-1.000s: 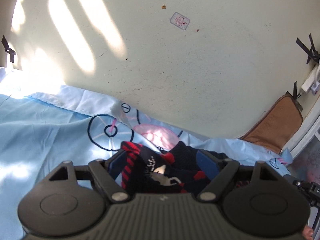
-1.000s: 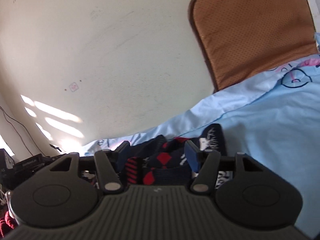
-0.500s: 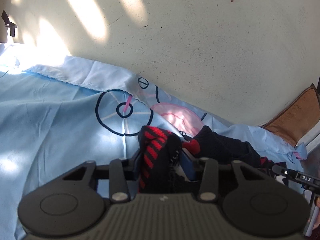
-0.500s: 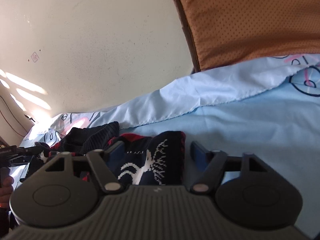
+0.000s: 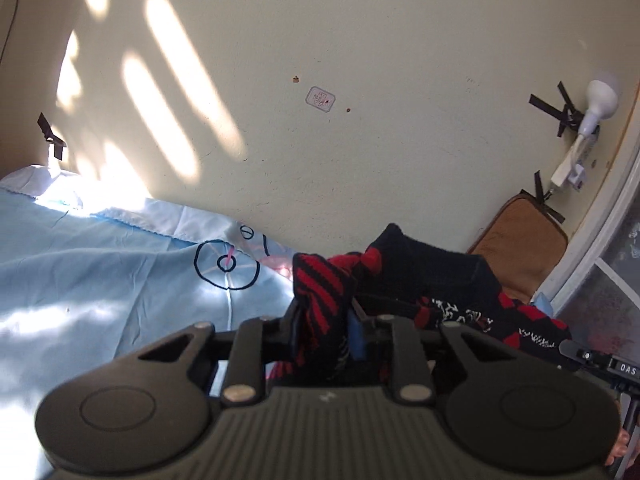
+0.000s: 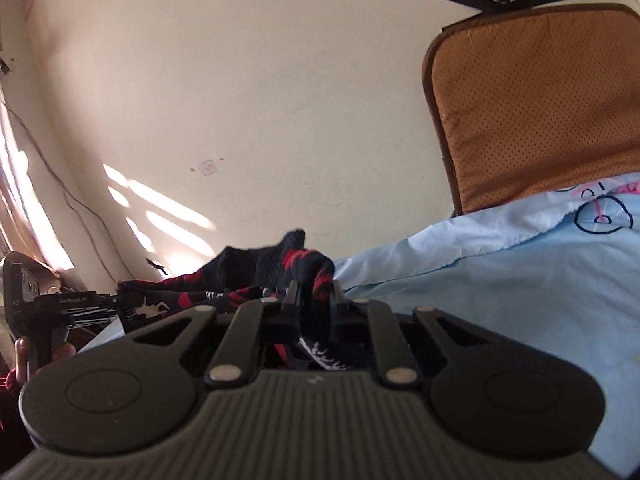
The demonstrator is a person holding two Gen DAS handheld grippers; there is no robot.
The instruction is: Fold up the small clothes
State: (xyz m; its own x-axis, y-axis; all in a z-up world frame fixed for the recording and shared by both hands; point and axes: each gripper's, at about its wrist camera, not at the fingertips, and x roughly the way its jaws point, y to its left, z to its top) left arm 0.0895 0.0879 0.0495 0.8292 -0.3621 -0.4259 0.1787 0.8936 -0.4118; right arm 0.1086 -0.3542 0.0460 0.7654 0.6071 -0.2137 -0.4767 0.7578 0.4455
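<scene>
A small dark navy knitted sweater (image 5: 432, 276) with red stripes and white reindeer patterns hangs lifted between both grippers above a light blue bed sheet (image 5: 100, 280). My left gripper (image 5: 324, 320) has its jaws closing, pads pressed on a red-striped cuff. My right gripper (image 6: 314, 304) is closing too, pinching another bunched navy-and-red part of the sweater (image 6: 256, 268). The rest of the garment sags between them, and its lower part is hidden behind the gripper bodies.
The blue sheet (image 6: 500, 300) with cartoon prints meets a cream wall. A brown cushion (image 6: 540, 100) leans on the wall at the right. A white lamp (image 5: 600, 100) is taped to the wall near a window frame (image 5: 600, 240). A hand (image 6: 24, 360) holds the left tool.
Both grippers went from wide open over the lying sweater to closed on it. They then rose, lifting the sweater off the sheet.
</scene>
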